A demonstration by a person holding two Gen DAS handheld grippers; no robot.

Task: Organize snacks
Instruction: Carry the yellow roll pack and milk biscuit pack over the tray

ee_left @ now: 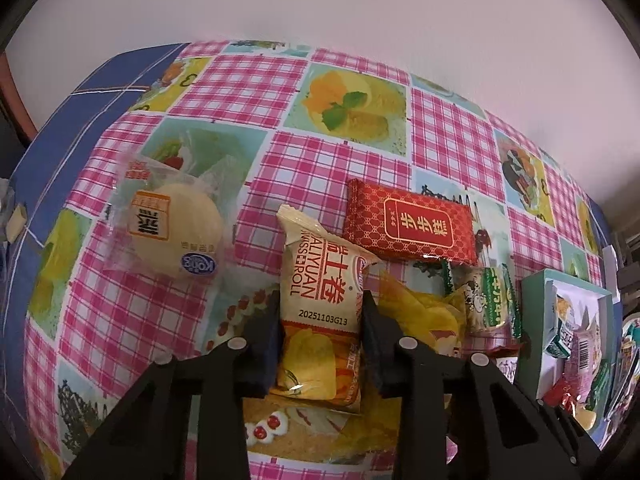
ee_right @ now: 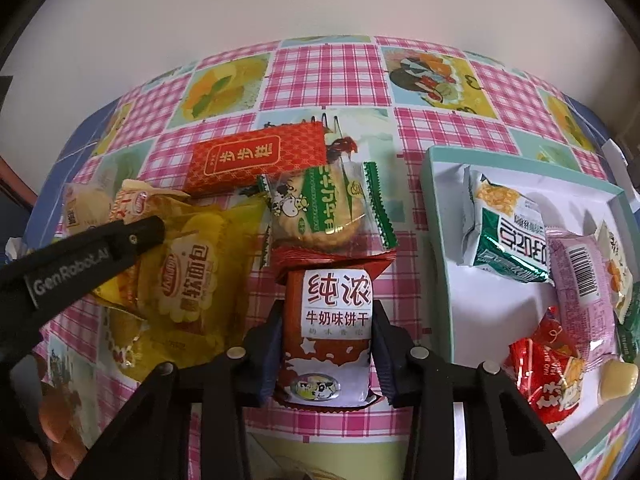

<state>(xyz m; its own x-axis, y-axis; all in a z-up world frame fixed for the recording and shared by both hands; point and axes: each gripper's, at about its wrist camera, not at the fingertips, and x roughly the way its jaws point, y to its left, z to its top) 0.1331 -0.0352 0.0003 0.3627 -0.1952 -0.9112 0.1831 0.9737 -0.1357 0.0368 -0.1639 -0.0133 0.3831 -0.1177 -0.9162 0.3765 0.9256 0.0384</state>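
On the checked pink surface (ee_right: pixel 332 68) lie six wrapped snacks outside the box: one flat red rectangular packet with gold lettering (ee_right: pixel 256 160), one clear-wrapped round pale bun (ee_left: pixel 176 228), one cream Swiss roll packet (ee_left: pixel 320 312), one yellow bag of soft bread (ee_right: pixel 188 280), one round biscuit in a clear wrapper with green ends (ee_right: pixel 320 208), and one red-and-white milk biscuit packet (ee_right: pixel 332 328).

There is one shallow teal-rimmed white cardboard box (ee_right: pixel 436 216). At least six items show inside it: one green-and-white packet (ee_right: pixel 504 236), one pink packet with a barcode (ee_right: pixel 580 292), one red packet (ee_right: pixel 548 376), one small pale yellow piece (ee_right: pixel 618 380), and two more at the far right edge, partly hidden.

Two black claws are in view, one per camera (ee_left: pixel 320 320) (ee_right: pixel 326 332).
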